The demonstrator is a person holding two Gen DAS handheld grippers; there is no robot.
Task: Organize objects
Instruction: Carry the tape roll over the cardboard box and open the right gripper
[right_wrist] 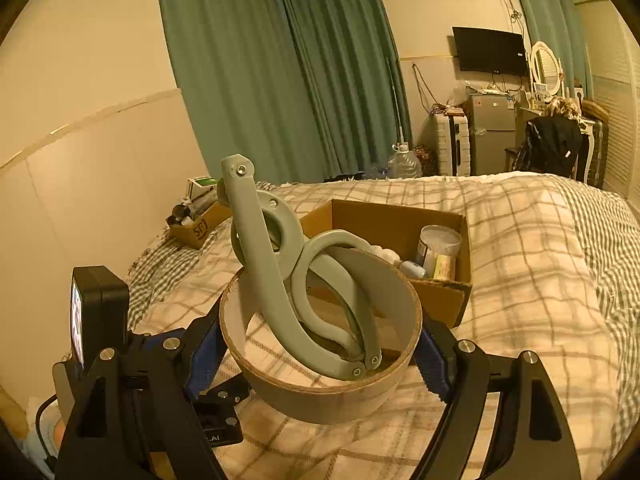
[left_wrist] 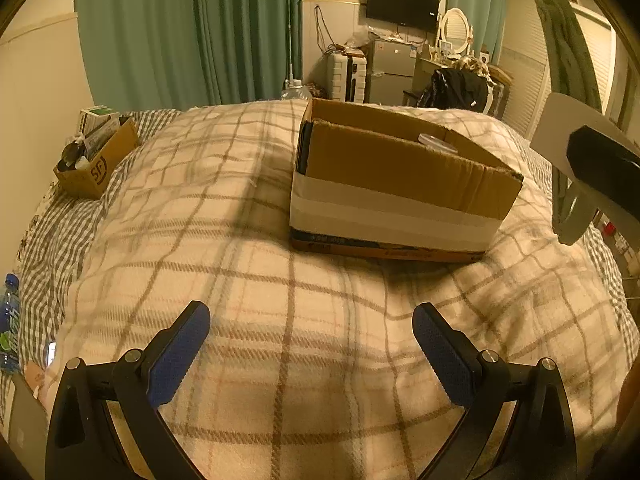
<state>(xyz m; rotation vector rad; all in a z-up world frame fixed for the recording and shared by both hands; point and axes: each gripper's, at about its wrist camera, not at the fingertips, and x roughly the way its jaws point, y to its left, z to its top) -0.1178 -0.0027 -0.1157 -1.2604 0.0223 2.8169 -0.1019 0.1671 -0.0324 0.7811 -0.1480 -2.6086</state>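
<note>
My right gripper is shut on a wide cardboard ring with grey-green plastic arms standing in it, held above the bed, nearer than the cardboard box. That open box sits on the plaid blanket and holds a clear jar and small items. In the left wrist view the same box lies ahead, with the ring and the right gripper's body at the right edge. My left gripper is open and empty over the blanket.
A smaller cardboard box with bottles sits at the bed's left edge, by the wall. A blue bottle lies at far left. Green curtains, a fridge, a TV and a dresser stand beyond the bed.
</note>
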